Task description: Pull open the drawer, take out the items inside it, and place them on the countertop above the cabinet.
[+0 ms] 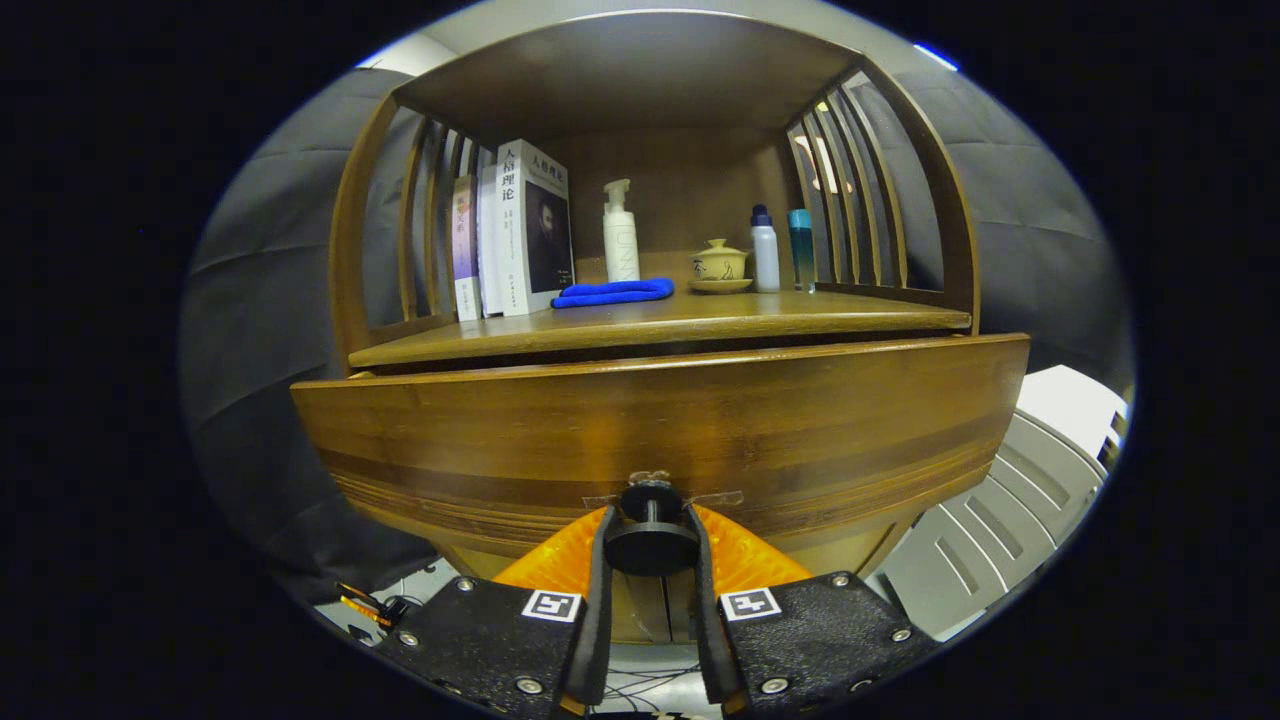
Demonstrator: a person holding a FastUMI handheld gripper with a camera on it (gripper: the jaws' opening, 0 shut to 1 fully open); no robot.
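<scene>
A wooden cabinet [640,300] with slatted sides fills the booth, its drawer [660,430] standing slightly proud of the frame, a thin dark gap showing beneath the desk [660,322] above it. The claw [651,545] is clenched on the drawer's round dark knob [651,545], one finger pressed against each side of the disc; the knob's short stem runs back to the curved, banded wood of the drawer front, where strips of clear tape flank the mount. Ribbed, translucent orange pieces sit behind the fingers, and two square black-and-white markers [551,604] are fixed on the textured black bodies of the claw. The drawer's contents cannot be seen from here. On the desk, a row of books [510,235] stands upright at the left; the nearest cover carries large Chinese characters, of which "理论" can be made out, above a dark portrait. Just beside them lies a folded blue cloth [613,292], soft and plush. Behind the cloth stands a white pump bottle [620,235] with faint grey lettering too small to read. Further right sits a small pale-yellow lidded tea bowl [719,265] on a saucer, then a white bottle with a dark blue cap [765,250] and, beside it, a slim teal bottle [801,245]. A light grey plastic chair [1010,500] stands to the cabinet's right.
</scene>
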